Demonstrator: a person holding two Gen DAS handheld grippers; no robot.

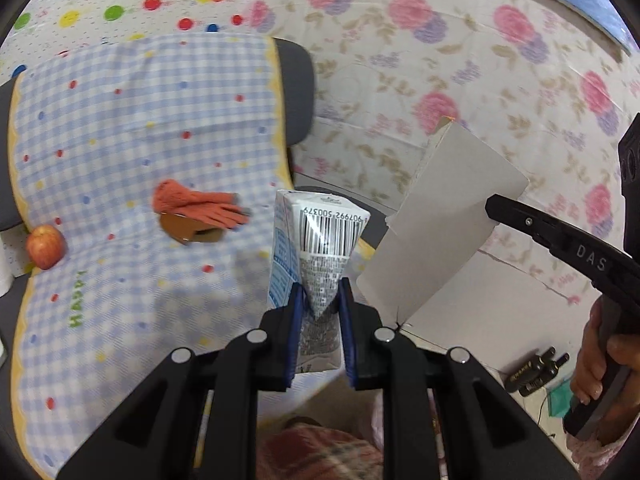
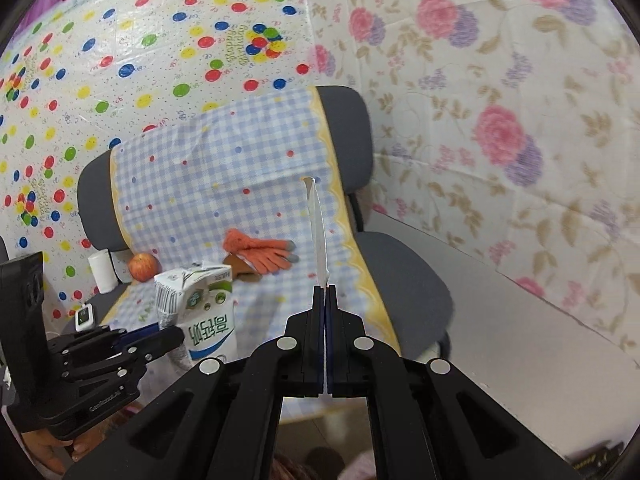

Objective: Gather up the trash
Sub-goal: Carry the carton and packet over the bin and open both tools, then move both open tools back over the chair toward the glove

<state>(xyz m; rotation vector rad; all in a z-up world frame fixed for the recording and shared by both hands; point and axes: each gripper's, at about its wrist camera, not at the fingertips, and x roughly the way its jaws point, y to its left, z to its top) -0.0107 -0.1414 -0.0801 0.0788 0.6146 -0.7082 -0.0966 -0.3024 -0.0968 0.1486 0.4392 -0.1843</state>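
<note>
held: your left gripper (image 1: 320, 300) jaws pinch the flattened milk carton (image 1: 320, 240), right gripper (image 2: 325, 292) jaws clamp the grey card sheet (image 1: 448, 220), both lifted off the chair | left: brown scrap (image 1: 188, 232) under the orange gloves (image 1: 200, 208); no bin in view

Left gripper (image 1: 320, 300) pinches a milk carton (image 1: 316, 240) above the checked cloth (image 1: 140, 120).
</note>
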